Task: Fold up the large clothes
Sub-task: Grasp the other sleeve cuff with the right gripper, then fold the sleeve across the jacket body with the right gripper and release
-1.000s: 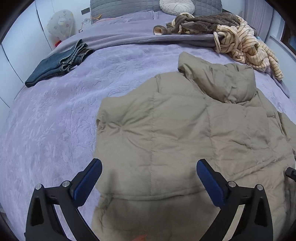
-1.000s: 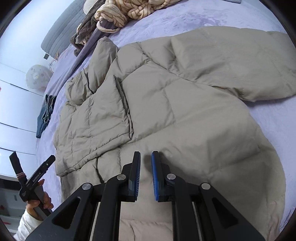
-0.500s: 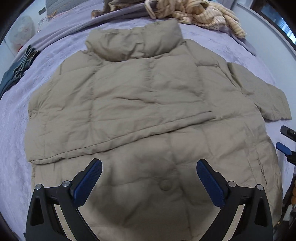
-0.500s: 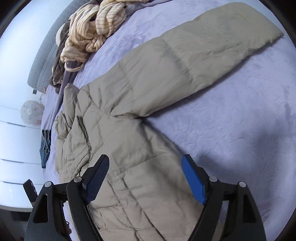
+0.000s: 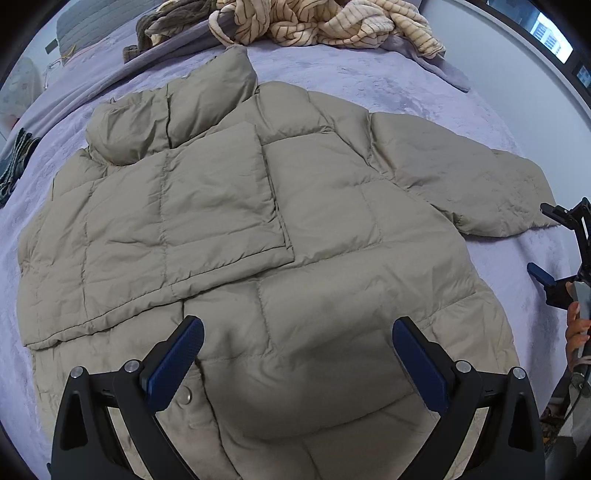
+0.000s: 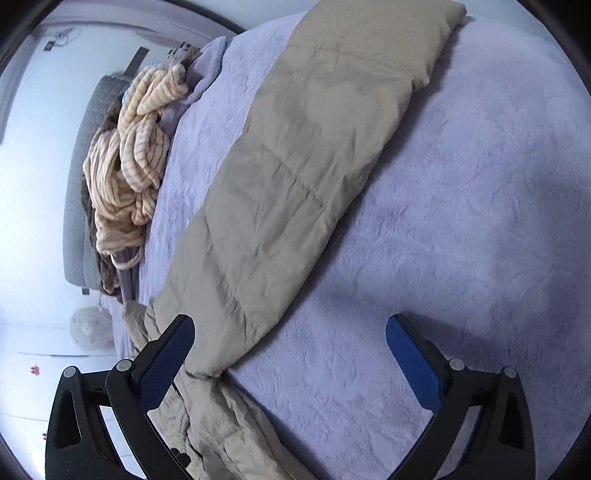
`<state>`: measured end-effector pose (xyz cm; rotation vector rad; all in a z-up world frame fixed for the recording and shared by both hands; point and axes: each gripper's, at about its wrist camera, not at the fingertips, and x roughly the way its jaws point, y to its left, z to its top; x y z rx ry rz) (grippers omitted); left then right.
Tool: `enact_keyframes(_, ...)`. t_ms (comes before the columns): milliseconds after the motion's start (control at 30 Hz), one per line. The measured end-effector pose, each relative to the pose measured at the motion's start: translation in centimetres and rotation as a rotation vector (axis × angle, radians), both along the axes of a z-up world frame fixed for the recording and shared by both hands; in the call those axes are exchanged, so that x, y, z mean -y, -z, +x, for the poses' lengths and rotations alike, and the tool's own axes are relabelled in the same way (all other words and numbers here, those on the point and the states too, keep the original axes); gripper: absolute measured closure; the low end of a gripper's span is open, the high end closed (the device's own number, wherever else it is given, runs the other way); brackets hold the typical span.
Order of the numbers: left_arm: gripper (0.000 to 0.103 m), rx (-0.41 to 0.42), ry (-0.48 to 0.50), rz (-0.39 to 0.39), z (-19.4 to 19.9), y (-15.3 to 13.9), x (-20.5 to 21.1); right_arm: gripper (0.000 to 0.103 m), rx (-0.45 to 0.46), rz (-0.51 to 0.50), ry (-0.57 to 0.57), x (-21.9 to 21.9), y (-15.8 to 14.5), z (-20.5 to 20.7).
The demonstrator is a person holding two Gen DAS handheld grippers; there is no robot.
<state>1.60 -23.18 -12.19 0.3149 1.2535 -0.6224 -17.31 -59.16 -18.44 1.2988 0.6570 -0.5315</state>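
Note:
A large tan puffer jacket (image 5: 280, 236) lies flat on the lilac bed cover (image 5: 369, 81), collar toward the far side. One sleeve is folded across its chest; the other sleeve (image 6: 295, 177) stretches out to the right. My left gripper (image 5: 295, 365) is open and empty above the jacket's lower hem. My right gripper (image 6: 291, 354) is open and empty, low over the bed beside the outstretched sleeve; it also shows at the right edge of the left wrist view (image 5: 565, 254).
A pile of cream striped and brown clothes (image 5: 325, 22) lies at the head of the bed, also seen in the right wrist view (image 6: 129, 155). Folded jeans (image 5: 14, 162) lie at the far left. A grey headboard (image 6: 79, 206) stands behind.
The right gripper opened from shut and moved right off the jacket body toward the outstretched sleeve. The left gripper, open throughout, swung right and now looks over the whole jacket.

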Motion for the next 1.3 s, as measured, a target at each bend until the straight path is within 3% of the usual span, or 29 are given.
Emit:
enact_keyframes(133, 0.001, 0.022, -0.005, 0.013, 0.3, 0.2, 0.6, 0.0, 0.105, 0.076, 0.06, 3.0, 1.3, 0.4)
enact_keyframes(433, 0.001, 0.038, -0.054, 0.023, 1.6, 0.4, -0.4, 0.0, 0.438, 0.263, 0.209, 7.0, 3.1, 1.4)
enact_keyframes(500, 0.001, 0.049, -0.075, 0.027, 2.1, 0.3, -1.0, 0.001, 0.47, 0.297, 0.236, 7.4, 3.2, 1.8)
enact_keyframes(533, 0.001, 0.053, -0.084, 0.028, 2.3, 0.3, -1.3, 0.006, 0.48, 0.315, 0.247, 7.5, 3.3, 2.0)
enact_keyframes(633, 0.001, 0.053, -0.109, 0.026, 3.0, 0.2, -2.4, 0.074, 0.451, 0.383, 0.248, 7.3, 4.1, 2.5)
enact_keyframes(667, 0.001, 0.053, -0.117, 0.023, 3.2, 0.1, -2.8, 0.092, 0.438, 0.385, 0.251, 7.1, 4.2, 2.5)
enact_keyframes(833, 0.001, 0.092, -0.148, 0.019, 4.2, -0.5, -4.7, 0.096, 0.437, 0.268, 0.202, 6.5, 1.0, 3.5)
enact_keyframes(1033, 0.001, 0.105, -0.199, -0.001, 6.5, -0.5, -8.0, 0.096, 0.361, 0.001, -0.075, 2.8, -7.5, 9.2)
enact_keyframes(1167, 0.001, 0.095, -0.245, -0.011, 8.0, -0.2, -10.6, 0.096, 0.294, -0.19, -0.298, -3.2, -12.3, 15.5)
enact_keyframes(1300, 0.001, 0.101, -0.289, -0.013, 9.0, -0.1, -13.3, 0.095, 0.218, -0.403, -0.557, -12.5, -14.3, 21.0)
